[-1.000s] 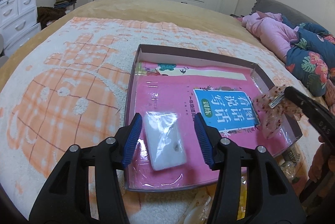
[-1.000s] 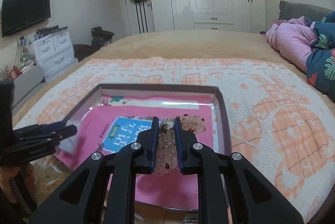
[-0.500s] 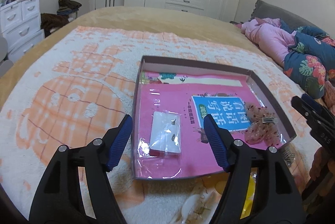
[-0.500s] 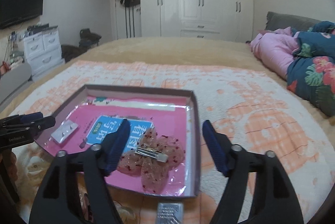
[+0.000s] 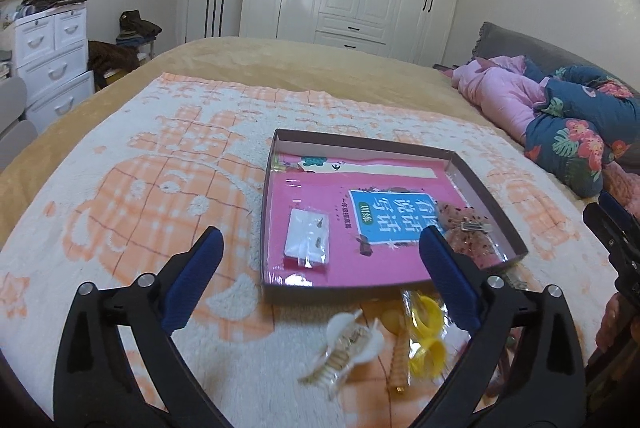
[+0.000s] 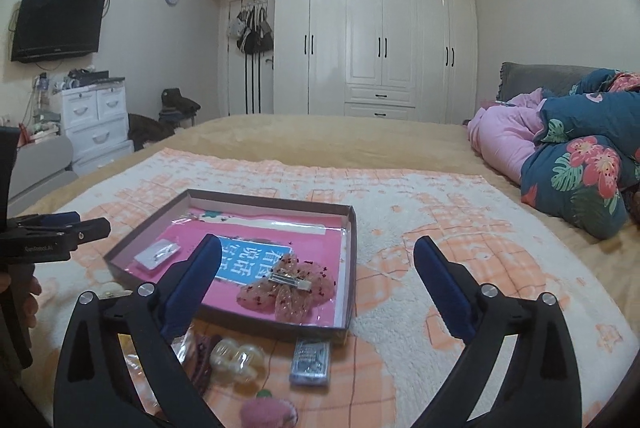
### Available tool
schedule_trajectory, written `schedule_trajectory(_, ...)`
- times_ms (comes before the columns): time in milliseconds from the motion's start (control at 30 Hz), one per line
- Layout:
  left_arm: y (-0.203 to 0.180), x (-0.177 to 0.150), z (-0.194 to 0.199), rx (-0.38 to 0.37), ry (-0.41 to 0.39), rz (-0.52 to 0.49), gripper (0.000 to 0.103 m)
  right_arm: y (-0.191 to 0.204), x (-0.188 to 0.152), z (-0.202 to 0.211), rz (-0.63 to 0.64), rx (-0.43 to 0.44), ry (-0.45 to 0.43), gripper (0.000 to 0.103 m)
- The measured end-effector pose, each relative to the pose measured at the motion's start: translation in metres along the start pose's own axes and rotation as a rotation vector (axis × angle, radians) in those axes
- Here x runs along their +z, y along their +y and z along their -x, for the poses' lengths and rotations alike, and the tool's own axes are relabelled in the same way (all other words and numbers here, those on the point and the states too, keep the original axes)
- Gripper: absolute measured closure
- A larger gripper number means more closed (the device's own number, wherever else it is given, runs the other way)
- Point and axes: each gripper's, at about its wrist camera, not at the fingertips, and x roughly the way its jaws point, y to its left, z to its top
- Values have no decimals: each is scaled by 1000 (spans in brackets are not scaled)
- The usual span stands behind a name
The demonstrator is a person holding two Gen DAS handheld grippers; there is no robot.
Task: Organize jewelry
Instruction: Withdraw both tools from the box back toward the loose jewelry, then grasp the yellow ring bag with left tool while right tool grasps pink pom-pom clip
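While both jaws have just been opening, the left gripper [image 5: 320, 256] and right gripper [image 6: 318, 264] gape empty; the bow [image 6: 286, 288] and bag [image 5: 307, 243] lie in the box [image 5: 340, 292].

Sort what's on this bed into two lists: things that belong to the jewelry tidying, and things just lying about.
Belongs to the job:
- box
- earring card, in the box
- pink butterfly clip, in the box
- white claw clip, outside the box
- yellow rings, outside the box
- silver comb clip, outside the box

Lying about:
- pink coat
- floral quilt
- patterned blanket
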Motion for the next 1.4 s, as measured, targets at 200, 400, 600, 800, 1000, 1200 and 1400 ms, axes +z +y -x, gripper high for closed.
schedule_trajectory(200,0,-5,19,-3,-21,12,11,2,-1,22,-3,19,-15,8)
schedule_trajectory(400,2,-12,38,-8,-37,21,11,8,-7,39,19,30,-20,8)
schedule_trajectory(600,4,-20,51,-23,-37,27,11,17,-15,52,39,51,-16,8)
schedule_trajectory(800,2,-32,59,-46,-23,20,11,30,-27,57,56,87,19,8)
schedule_trajectory(1000,-5,-48,61,-75,12,9,11,32,-41,57,52,99,71,8)
schedule_trajectory(1200,-14,-59,58,-97,46,-14,11,32,-50,57,64,100,100,8)
schedule_trajectory(1400,-27,-67,53,-129,81,-48,11,27,-64,49,62,105,158,8)
